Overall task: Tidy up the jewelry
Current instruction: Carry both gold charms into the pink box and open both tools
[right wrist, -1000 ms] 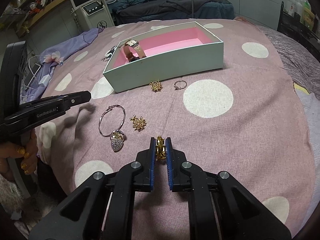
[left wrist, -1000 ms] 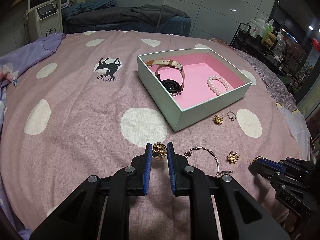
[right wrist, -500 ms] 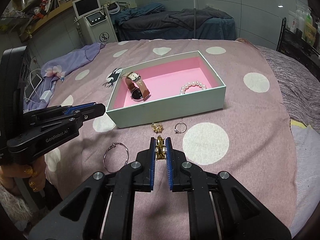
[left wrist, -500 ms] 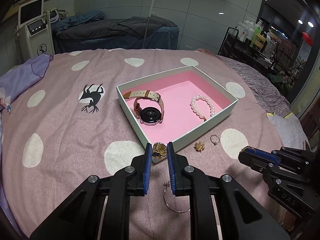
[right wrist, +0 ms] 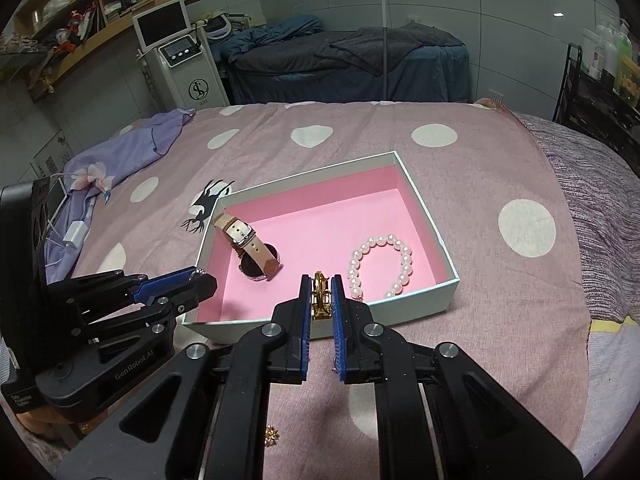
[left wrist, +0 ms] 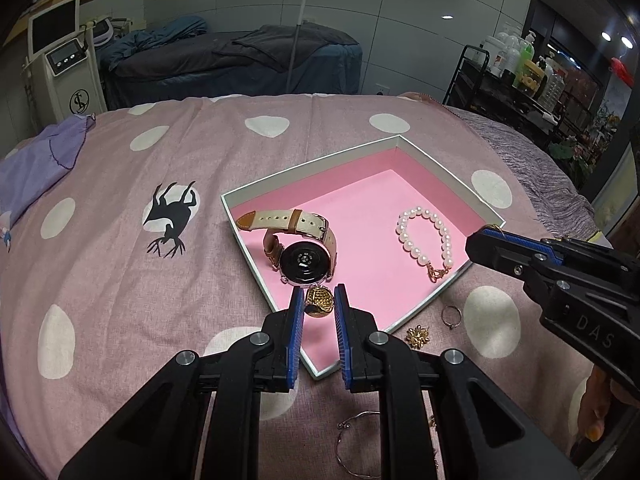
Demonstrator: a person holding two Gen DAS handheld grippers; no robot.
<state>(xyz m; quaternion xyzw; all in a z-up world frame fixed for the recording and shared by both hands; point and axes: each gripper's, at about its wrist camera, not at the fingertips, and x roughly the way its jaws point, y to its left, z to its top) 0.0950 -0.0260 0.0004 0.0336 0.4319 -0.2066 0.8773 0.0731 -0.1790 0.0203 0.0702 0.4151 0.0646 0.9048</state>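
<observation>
A white box with a pink floor lies on the pink spotted bedspread. Inside it are a watch and a pearl bracelet. My left gripper is shut on a chunky gold ring over the box's near corner. My right gripper is shut on a small gold ornament above the box's near wall. Each gripper shows in the other's view: the right gripper and the left gripper.
On the bedspread in front of the box lie a gold flower earring, a thin silver ring and a wire bangle. Another gold earring lies near me. A purple cloth covers the far left.
Both grippers have moved from the loose jewelry toward the box and risen a little, each still carrying its gold piece. They now hang over the box's near edge.
</observation>
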